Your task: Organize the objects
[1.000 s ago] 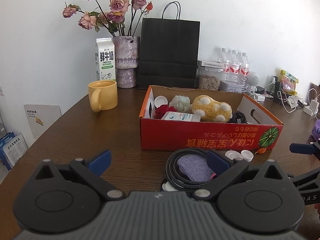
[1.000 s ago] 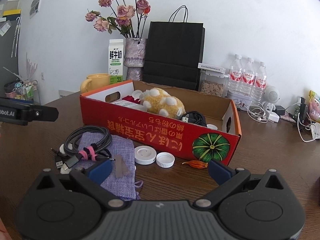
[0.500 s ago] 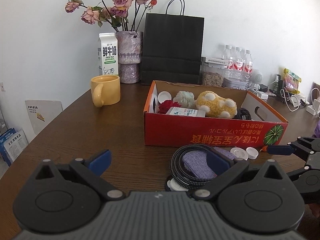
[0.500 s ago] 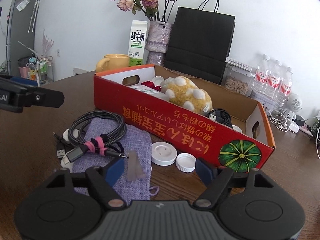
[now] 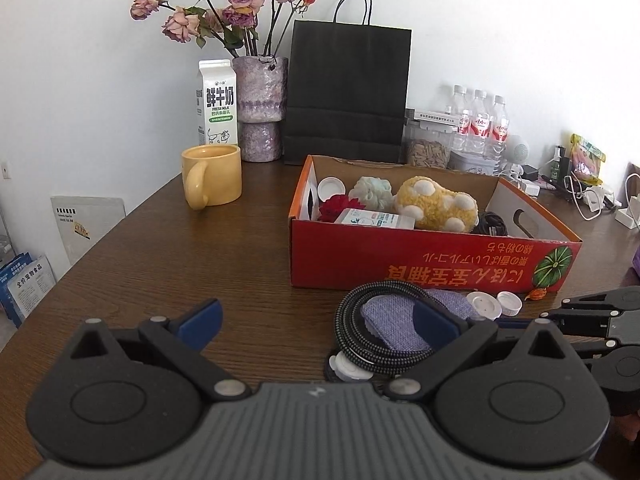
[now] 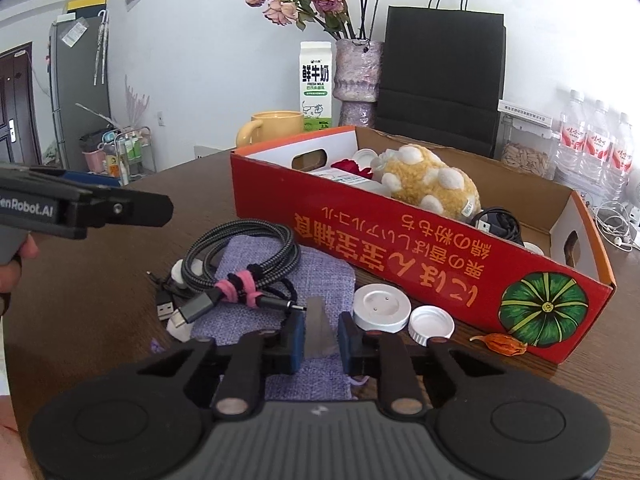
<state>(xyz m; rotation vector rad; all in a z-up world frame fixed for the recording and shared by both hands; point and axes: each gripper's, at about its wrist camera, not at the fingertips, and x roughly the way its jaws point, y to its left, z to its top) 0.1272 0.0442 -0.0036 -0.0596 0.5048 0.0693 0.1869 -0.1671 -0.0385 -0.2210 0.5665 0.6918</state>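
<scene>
The left gripper hovers with its fingers spread wide. The right gripper is low, fingers drawn close together, a narrow gap between them.

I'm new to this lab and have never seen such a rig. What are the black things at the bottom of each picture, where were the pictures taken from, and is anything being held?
There is no robot here. A person holds a two-finger clamp in each hand, and a wide-angle camera on each clamp looks out along its fingers. One picture comes from the left hand-held gripper, whose jaws stand wide open over the brown table. The other comes from the right hand-held gripper. On the table stands a red box with a yellow plush toy inside. In front of the box lie a purple pouch, a coiled cable on top of it, and two white lids. The right jaws are narrow, one on either side of a grey tab on the pouch, with a gap showing. Nothing looks gripped.
</scene>
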